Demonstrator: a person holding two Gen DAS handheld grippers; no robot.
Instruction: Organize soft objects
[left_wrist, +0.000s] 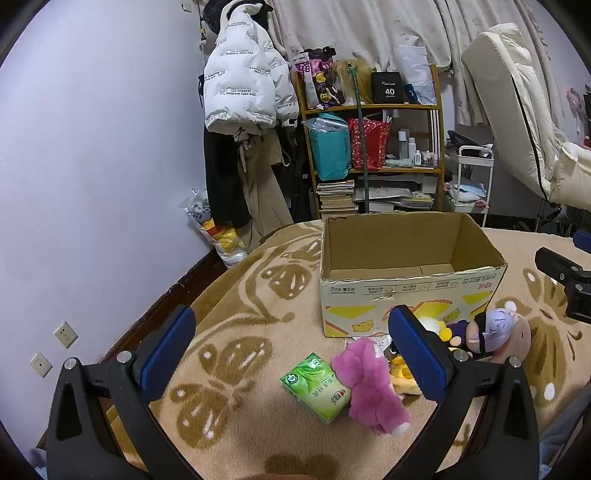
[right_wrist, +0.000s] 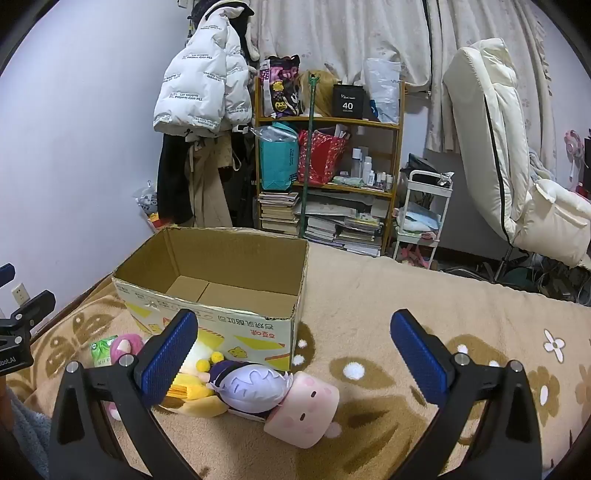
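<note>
An open cardboard box (left_wrist: 408, 291) (right_wrist: 221, 314) stands empty on the patterned bed blanket (left_wrist: 258, 332) (right_wrist: 406, 332). In front of it lie soft toys: a pink plush (left_wrist: 369, 384) (right_wrist: 123, 345), a purple-haired doll (left_wrist: 495, 326) (right_wrist: 251, 387), a pale pink block-shaped plush (right_wrist: 303, 410) (left_wrist: 519, 334) and a yellow plush (right_wrist: 192, 395) (left_wrist: 400, 374). A green tissue pack (left_wrist: 316, 386) (right_wrist: 101, 350) lies beside the pink plush. My left gripper (left_wrist: 291, 354) hovers open above the tissue pack and pink plush. My right gripper (right_wrist: 293, 354) is open over the doll and block plush, nothing between its pads.
A wooden shelf (left_wrist: 373, 147) (right_wrist: 328, 170) with bags and books stands behind the bed. Coats (left_wrist: 240, 92) (right_wrist: 203, 92) hang at its left, a folded cream recliner (right_wrist: 509, 155) at the right. The right gripper's body (left_wrist: 565, 280) shows at the right edge of the left wrist view.
</note>
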